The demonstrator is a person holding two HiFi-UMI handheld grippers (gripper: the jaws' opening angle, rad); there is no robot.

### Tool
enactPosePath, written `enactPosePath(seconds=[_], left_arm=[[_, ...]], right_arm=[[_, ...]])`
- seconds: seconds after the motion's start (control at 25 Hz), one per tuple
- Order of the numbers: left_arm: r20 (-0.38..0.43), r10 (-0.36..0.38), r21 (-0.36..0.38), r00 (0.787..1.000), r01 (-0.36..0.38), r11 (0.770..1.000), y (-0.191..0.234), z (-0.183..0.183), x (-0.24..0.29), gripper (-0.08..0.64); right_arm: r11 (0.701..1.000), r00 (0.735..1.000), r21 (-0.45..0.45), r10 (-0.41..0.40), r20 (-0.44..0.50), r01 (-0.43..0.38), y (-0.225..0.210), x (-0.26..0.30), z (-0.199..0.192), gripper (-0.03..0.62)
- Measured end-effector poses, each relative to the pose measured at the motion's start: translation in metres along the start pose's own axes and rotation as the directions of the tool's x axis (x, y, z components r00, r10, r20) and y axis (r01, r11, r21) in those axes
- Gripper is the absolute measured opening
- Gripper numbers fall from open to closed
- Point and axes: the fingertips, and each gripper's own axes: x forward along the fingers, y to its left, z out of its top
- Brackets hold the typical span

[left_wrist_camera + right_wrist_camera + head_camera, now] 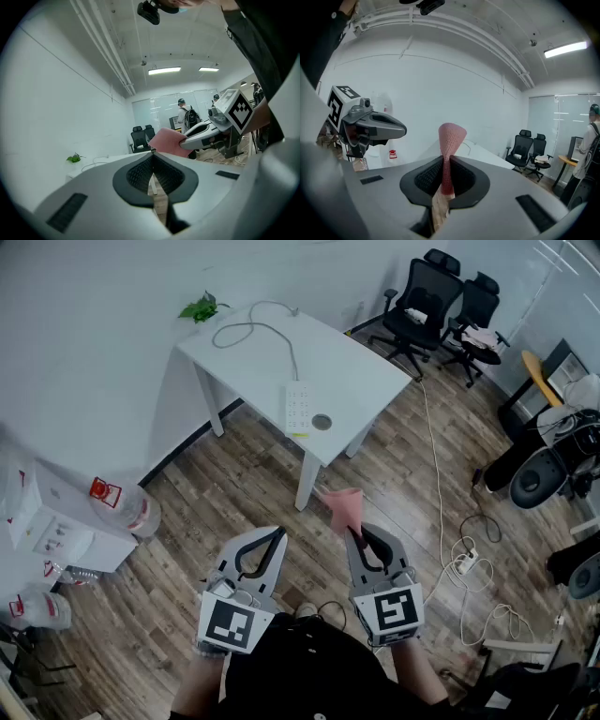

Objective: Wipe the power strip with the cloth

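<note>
A white power strip (297, 407) lies near the front edge of a white table (356, 371), its cable (251, 328) looping toward the wall. My right gripper (353, 532) is shut on a pink cloth (343, 506) (451, 140), which sticks up past the jaw tips. My left gripper (280, 532) is shut with nothing in it. Both hang over the wooden floor, well short of the table. In the left gripper view the cloth (167, 141) and the right gripper (206, 136) show to the right.
A small round object (322, 422) lies beside the strip. A plant (200, 307) sits at the table's back corner. Office chairs (448, 304) stand behind, cables and another strip (463, 563) lie on the floor at right, a white unit (56, 521) at left.
</note>
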Motion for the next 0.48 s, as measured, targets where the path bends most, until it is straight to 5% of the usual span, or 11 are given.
enactPosePath(seconds=[0.48], left_arm=[[0.007,-0.010,0.005,1.000,0.010,1.000,-0.0010,0.0022,-0.0014,0.014]], right_arm=[[1.000,1.000,0.026,0.007,-0.004,-0.007,0.0033,-0.0041,-0.0059,0.051]])
